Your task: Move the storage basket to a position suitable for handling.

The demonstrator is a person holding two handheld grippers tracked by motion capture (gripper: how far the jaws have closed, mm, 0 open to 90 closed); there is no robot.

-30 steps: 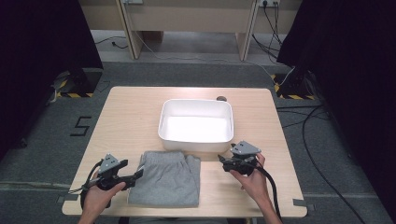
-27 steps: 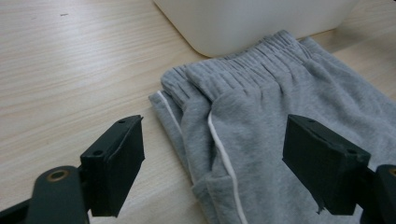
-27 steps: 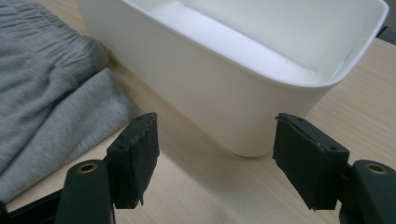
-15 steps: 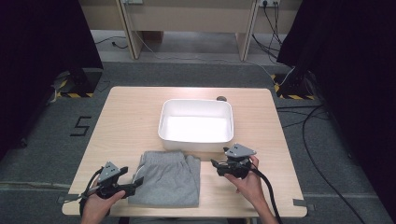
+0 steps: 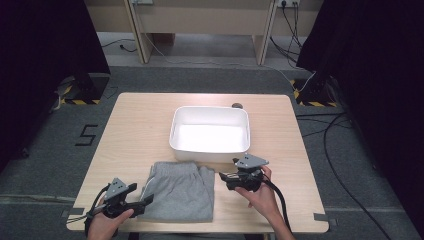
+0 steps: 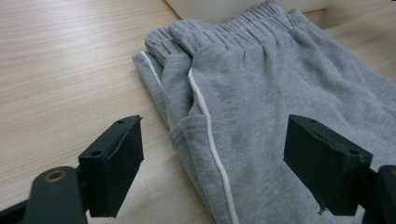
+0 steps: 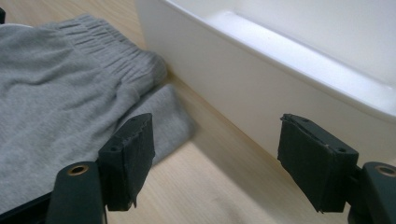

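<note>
Grey shorts (image 5: 180, 191) soft, light, floppy. My left gripper (image 5: 142, 202) at nine o'clock edge, right gripper (image 5: 223, 178) at two o'clock corner, jaws just widening; both released, grasping nothing.

Left tool (image 5: 145, 201) jaws apart, right tool (image 5: 223, 179) jaws just widening, empty

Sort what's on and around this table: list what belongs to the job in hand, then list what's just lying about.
In the job: grey shorts; white tub; left gripper, open at their left edge; right gripper, open at their right edge.

Lying about: small dark thing behind the tub; floor cables.
</note>
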